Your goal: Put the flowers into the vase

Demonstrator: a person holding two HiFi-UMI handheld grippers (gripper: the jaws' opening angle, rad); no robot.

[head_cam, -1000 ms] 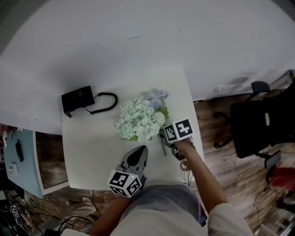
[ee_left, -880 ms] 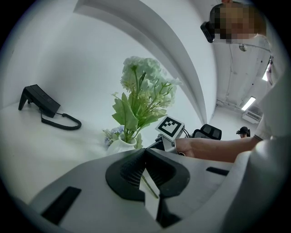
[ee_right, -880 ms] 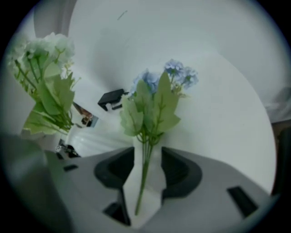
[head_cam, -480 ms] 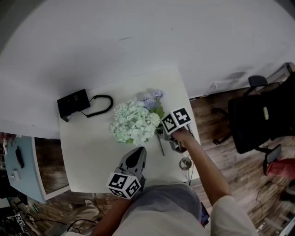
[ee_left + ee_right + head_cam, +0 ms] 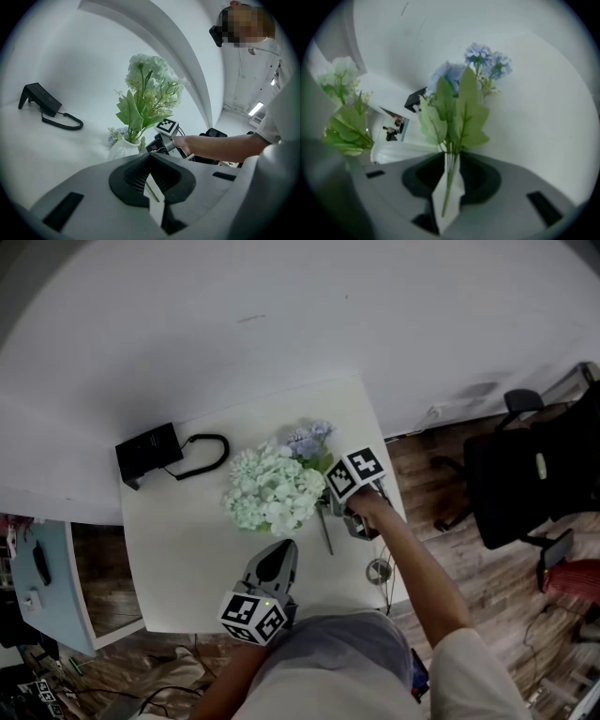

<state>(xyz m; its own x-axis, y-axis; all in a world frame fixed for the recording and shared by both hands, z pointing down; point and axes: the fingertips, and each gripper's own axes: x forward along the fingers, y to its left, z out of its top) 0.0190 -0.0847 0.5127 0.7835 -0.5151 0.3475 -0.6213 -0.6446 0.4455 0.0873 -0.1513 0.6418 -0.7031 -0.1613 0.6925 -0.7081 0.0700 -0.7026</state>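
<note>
We have the right claw (image 5: 451, 159) set about the stem (image 5: 449, 187) of the blue flower (image 5: 459, 112). Its jaws have just been closing. The stem runs up between them, but a sliver of white shows on either side of it, so we judge they are narrowly apart and not yet gripping.

In the head view the flower lies on the counter (image 5: 187, 549), its heads just to the upper right of the white-green bunch (image 5: 272, 488) that already fills the vase (image 5: 123, 149). It is beside the vase, not in it.

The left claw (image 5: 150, 155) sits at the lower centre of that view, jaws closed together on nothing, pointing at the vase but apart from it. A black device (image 5: 147, 448) with a looped cable lies well clear at the upper left.

We see several ways this could go wrong:
- **Weak grip:** the stem is thin and the heads and leaves sit far up it, so a light pinch could let it swivel or slide out on the lift.
- **Tipping the vase:** the right claw works close beside the vase and nothing steadies it, so a nudge from the claw or the wide leaves could tip it.
- **Crowded mouth:** the bunch crowds the vase's mouth, so the stem end may catch on foliage and miss the opening.
</note>
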